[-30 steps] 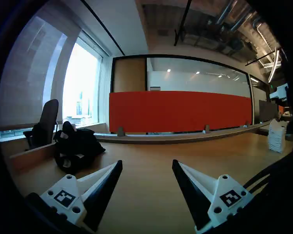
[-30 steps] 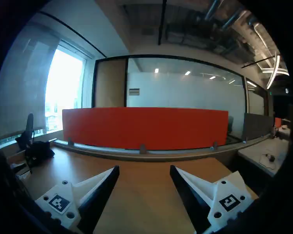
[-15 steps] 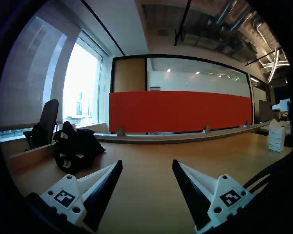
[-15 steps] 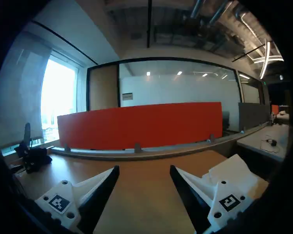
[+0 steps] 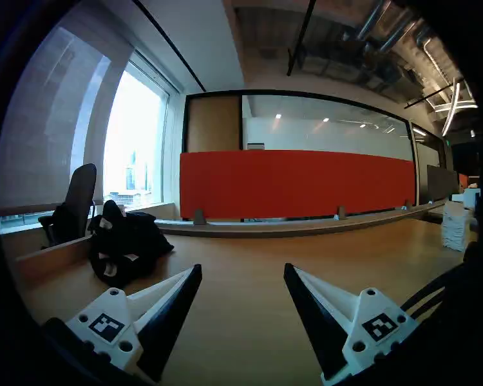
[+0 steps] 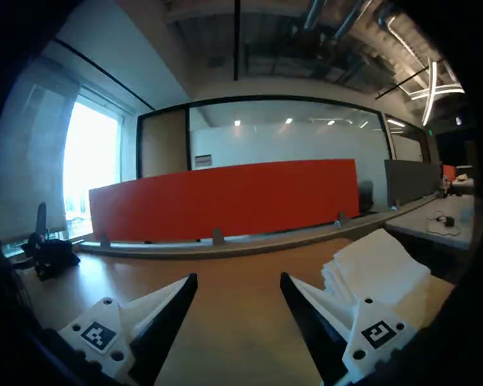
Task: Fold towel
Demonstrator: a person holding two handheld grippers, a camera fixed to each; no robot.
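- Pointing across the long wooden worktop (image 5: pixel 241 251), the left tongs (image 5: pixel 241 266) stand open, their two white fingers spread wide with nothing between them.
- The right tongs (image 6: pixel 238 276) are likewise spread apart and grip nothing; plain wood shows in the gap between the fingers.
- A stack of folded white towels (image 6: pixel 378 267) sits on the worktop just beside the right tongs' right-hand finger and partly hidden behind it, near the worktop's right edge. Whether the finger touches the towels cannot be told.
- In the left gripper view the same white stack appears small at the far right end of the worktop, well apart from the left tongs.
- A black heap (image 5: pixel 122 248), either cloth or a bag, lies at the worktop's left end; which of the two it is cannot be told.
- Behind the heap, a dark office chair (image 5: pixel 77 199) stands by a bright window (image 5: pixel 135 151).
- A long red partition (image 5: pixel 296 183) runs along the far edge of the worktop, with a glass wall (image 5: pixel 325 132) rising above it.
- Exposed pipes and strip lights cross the ceiling (image 6: pixel 293 38) overhead.
- Black cables (image 5: pixel 435 289) trail past the right-hand finger of the left tongs.
- A pale desk (image 6: pixel 435 225) stands to the right beyond the towels, carrying a small dark item.
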